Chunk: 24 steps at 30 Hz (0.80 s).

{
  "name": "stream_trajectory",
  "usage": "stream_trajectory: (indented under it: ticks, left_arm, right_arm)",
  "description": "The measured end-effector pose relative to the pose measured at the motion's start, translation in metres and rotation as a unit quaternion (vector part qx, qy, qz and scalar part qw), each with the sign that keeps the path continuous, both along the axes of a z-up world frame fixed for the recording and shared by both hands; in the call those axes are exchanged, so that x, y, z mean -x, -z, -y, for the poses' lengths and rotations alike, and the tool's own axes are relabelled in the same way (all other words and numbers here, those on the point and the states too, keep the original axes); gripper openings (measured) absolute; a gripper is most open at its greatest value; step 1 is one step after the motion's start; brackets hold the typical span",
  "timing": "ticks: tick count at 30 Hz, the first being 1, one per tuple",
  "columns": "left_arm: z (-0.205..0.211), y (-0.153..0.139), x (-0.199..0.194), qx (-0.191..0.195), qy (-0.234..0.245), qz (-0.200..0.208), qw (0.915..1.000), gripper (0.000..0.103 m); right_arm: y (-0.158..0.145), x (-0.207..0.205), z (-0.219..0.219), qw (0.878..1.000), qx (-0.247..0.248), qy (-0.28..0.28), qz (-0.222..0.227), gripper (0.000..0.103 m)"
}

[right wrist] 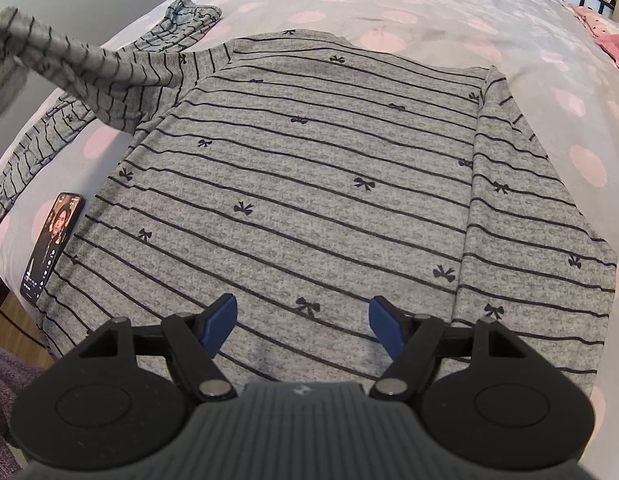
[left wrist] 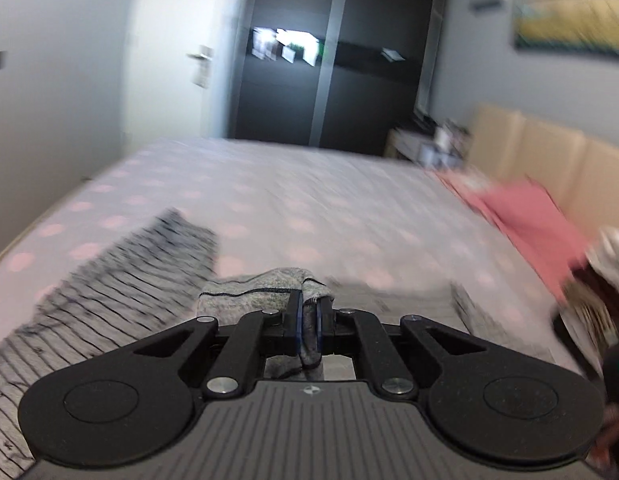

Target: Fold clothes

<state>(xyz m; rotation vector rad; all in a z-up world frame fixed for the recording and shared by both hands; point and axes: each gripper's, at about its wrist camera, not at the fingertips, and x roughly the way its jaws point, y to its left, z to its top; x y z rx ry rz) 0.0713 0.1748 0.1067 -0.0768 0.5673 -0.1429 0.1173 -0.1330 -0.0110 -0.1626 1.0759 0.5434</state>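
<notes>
One gripper (left wrist: 308, 312) pinches what looks like the grey top's (right wrist: 309, 184) sleeve (right wrist: 69, 64)

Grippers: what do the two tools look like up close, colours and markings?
Both are alike. The left gripper and right gripper have black linkage arms with silver pivot pins, round black discs at either side, and a grey ribbed body bearing a small white emblem. The fingers carry blue pads. No cables show.
</notes>
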Motion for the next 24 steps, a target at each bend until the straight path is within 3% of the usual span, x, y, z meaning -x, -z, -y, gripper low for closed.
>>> stream_trajectory:
  ticks: [5, 10, 12, 14, 18, 24]
  left_arm:
    - [0.064, 0.044, 0.008, -0.054, 0.073, -0.088, 0.9920, 0.004]
    - [0.105, 0.093, 0.023, -0.078, 0.130, -0.181, 0.9716, 0.005]
    - [0.112, 0.104, 0.033, -0.082, 0.149, -0.205, 0.9638, 0.008]
    - [0.114, 0.110, 0.043, -0.080, 0.168, -0.216, 0.9586, 0.021]
    - [0.109, 0.107, 0.059, -0.073, 0.173, -0.206, 0.9602, 0.042]
    - [0.081, 0.100, 0.063, -0.049, 0.120, -0.188, 0.9735, 0.048]
  right_arm:
    - [-0.002, -0.001, 0.003, 1.000, -0.006, 0.007, -0.002, 0.075]
    - [-0.003, 0.000, 0.003, 1.000, -0.007, 0.007, 0.000, 0.075]
    - [-0.002, 0.000, 0.003, 1.000, -0.006, 0.008, 0.000, 0.075]
    - [-0.002, 0.001, 0.004, 1.000, -0.006, 0.009, 0.000, 0.075]
    - [-0.003, 0.003, 0.003, 1.000, -0.009, 0.005, 0.000, 0.075]
    - [-0.012, 0.017, -0.009, 0.998, -0.043, -0.040, 0.011, 0.074]
